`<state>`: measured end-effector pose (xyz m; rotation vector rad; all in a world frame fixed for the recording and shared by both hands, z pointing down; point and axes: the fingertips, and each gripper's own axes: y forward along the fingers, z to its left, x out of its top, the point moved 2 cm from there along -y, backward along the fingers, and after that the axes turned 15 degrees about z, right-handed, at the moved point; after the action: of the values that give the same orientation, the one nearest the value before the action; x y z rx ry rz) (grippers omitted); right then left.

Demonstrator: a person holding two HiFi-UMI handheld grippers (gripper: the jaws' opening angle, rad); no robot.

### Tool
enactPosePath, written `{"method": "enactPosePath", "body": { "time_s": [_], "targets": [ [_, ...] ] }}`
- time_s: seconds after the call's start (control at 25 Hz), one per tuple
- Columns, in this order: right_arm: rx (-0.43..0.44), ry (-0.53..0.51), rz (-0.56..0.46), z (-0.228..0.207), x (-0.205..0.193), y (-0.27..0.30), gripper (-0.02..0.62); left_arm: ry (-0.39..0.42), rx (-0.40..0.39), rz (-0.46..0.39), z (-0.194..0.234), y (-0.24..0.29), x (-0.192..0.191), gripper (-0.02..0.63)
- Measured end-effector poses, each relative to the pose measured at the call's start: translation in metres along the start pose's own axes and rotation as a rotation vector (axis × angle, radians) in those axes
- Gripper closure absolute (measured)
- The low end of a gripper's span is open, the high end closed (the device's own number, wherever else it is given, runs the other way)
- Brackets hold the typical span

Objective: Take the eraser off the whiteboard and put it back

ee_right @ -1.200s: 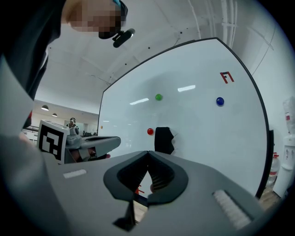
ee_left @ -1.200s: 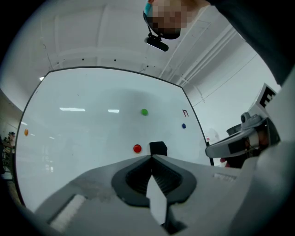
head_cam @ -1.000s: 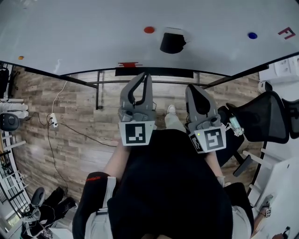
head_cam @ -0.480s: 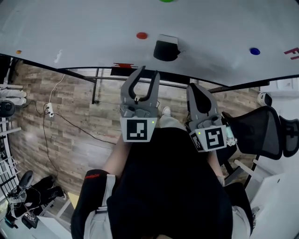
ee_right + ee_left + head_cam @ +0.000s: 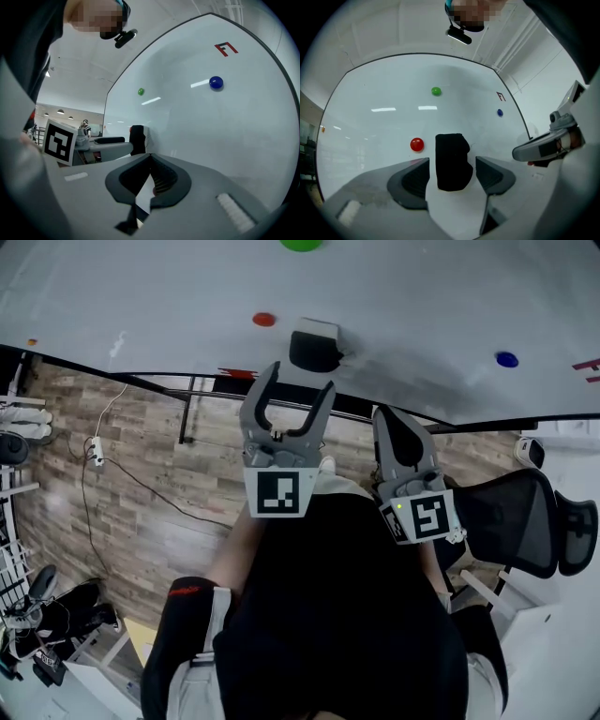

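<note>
Left gripper view: eraser [image 5: 452, 161] on the whiteboard [image 5: 384, 122], jaws opening.
The left gripper [image 5: 452, 169] has its jaws spreading around the black eraser, which clings to the board clear of both pads, just right of a red magnet [image 5: 416, 144]. The right gripper [image 5: 150, 158] has its jaws pressed together, empty, near the board.

Counts, as I see them past my gripper:

- Whiteboards: one large white whiteboard with a dark frame [image 5: 141, 296].
- Erasers: one black block-shaped eraser [image 5: 452, 161], on the board.
- Magnets: I count four small round magnets, namely one red magnet [image 5: 264, 320], one green magnet [image 5: 436, 91], one blue magnet [image 5: 506, 359] and one orange magnet [image 5: 32, 341] at the left edge.
- Drawn marks: one red angular mark [image 5: 227, 48].
- Chairs: one black mesh-backed office chair [image 5: 511, 521].
- Power strips: one white power strip [image 5: 97, 451], lying on the wood-patterned floor [image 5: 141, 521].
</note>
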<state>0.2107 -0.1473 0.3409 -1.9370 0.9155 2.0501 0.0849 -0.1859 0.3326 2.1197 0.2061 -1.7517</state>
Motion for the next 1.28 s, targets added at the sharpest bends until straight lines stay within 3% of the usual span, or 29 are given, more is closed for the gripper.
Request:
{"method": "enactPosePath", "body": {
  "time_s": [0.16,0.6,0.76,1.28],
  "targets": [
    [0.021,-0.004,0.001,-0.01,-0.001,0.004,0.594,-0.01,0.044,-0.003,0.002,0.012,0.003,0.261],
    [0.092,-0.015,-0.002,-0.024,0.003,0.016,0.594,-0.049,0.111,0.033,0.004,0.032,0.005,0.262],
    [0.115,-0.016,-0.003,-0.029,0.002,0.018,0.594,-0.054,0.136,0.042,0.005,0.035,0.006,0.308],
    [0.143,-0.022,-0.008,-0.03,0.004,0.025,0.594,-0.077,0.156,0.045,0.012,0.037,0.006,0.365]
  ]
}}
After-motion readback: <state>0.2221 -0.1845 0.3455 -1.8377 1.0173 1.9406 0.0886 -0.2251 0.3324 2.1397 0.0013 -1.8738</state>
